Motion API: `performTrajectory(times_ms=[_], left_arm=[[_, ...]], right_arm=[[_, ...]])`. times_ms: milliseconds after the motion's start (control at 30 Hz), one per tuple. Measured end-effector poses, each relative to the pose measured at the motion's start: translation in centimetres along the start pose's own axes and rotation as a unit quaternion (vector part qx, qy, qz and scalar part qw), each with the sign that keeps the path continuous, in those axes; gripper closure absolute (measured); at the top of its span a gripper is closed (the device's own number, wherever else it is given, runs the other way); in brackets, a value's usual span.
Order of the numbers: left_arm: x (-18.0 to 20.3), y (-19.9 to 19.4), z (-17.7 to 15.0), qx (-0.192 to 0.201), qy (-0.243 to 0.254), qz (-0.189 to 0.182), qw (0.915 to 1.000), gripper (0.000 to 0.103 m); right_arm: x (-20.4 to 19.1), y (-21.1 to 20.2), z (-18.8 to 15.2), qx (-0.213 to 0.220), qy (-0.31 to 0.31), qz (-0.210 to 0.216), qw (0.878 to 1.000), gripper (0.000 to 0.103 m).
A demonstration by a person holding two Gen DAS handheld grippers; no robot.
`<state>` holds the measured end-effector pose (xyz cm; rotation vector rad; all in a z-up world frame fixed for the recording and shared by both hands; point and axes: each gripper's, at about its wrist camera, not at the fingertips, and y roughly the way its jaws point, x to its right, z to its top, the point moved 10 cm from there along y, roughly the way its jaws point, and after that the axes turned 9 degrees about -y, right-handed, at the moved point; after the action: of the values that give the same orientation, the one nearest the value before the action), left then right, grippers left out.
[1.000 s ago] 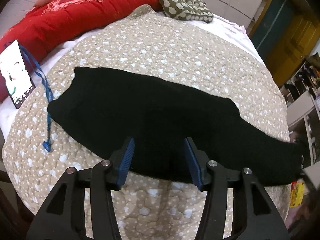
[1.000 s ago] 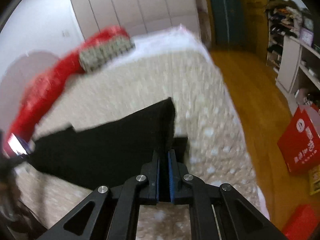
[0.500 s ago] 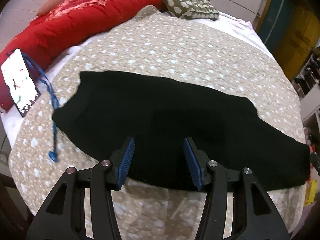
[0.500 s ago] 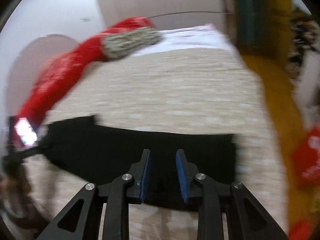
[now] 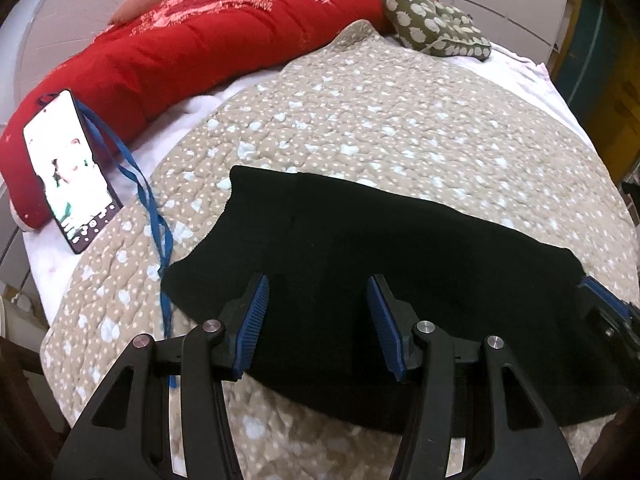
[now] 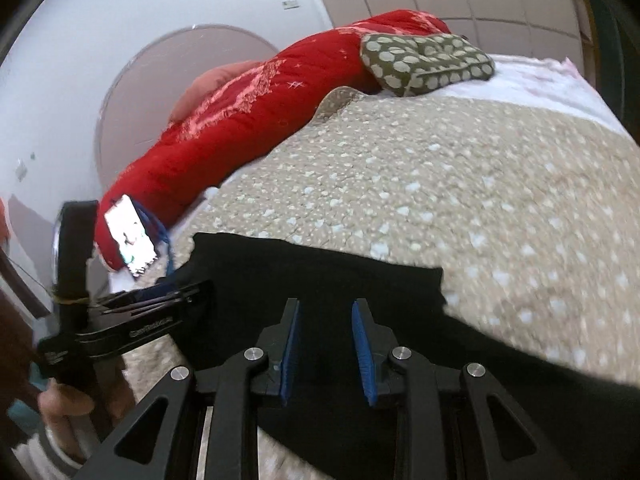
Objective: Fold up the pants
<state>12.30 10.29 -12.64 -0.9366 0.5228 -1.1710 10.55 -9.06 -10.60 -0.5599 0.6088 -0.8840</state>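
Observation:
The black pants [image 5: 360,248] lie flat across a beige dotted quilt [image 5: 400,128] on the bed, as a long band running left to right. My left gripper [image 5: 318,312] is open and empty, its blue pads just above the pants' near edge. My right gripper [image 6: 325,334] is open and empty over the pants [image 6: 320,272], near their right part. The right gripper shows at the right edge of the left wrist view [image 5: 612,312]. The left gripper shows at the left of the right wrist view [image 6: 160,300].
A red duvet [image 5: 192,44] lies along the far left of the bed. An olive dotted cushion [image 5: 436,28] sits at the back. A lit phone [image 5: 70,168] with a blue lanyard [image 5: 154,216] lies left of the pants. The bed's edge falls away at right.
My right gripper opened and let go of the pants' end, then swung left over the flat pants. My left gripper stayed open and moved closer to the pants.

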Motion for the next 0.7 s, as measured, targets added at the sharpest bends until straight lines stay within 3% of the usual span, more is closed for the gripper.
performTrajectory(times_ms=[167,267,400,700], left_arm=[[0.4,1.2,0.3,-0.007,0.005,-0.011,0.9999,0.052],[0.5,1.8,0.6,-0.012,0.001,-0.018,0.9998,0.052],[0.6,2.1,1.0,-0.014,0.003,-0.015,0.9998,0.052],[0.6,0.6,0.2,-0.015,-0.003,-0.02,0.9997,0.052]], right_arm=[[2.3,4.4,-1.1,-0.057,0.003,-0.044,0.997,0.078],[3.5,5.3,-0.5,-0.04,0.015,-0.047,0.998,0.078],[3.8,6.2,0.3,-0.05,0.009,-0.056,0.997,0.078],[-0.5,0.4,-0.8,-0.029,-0.04,-0.038,0.998,0.078]])
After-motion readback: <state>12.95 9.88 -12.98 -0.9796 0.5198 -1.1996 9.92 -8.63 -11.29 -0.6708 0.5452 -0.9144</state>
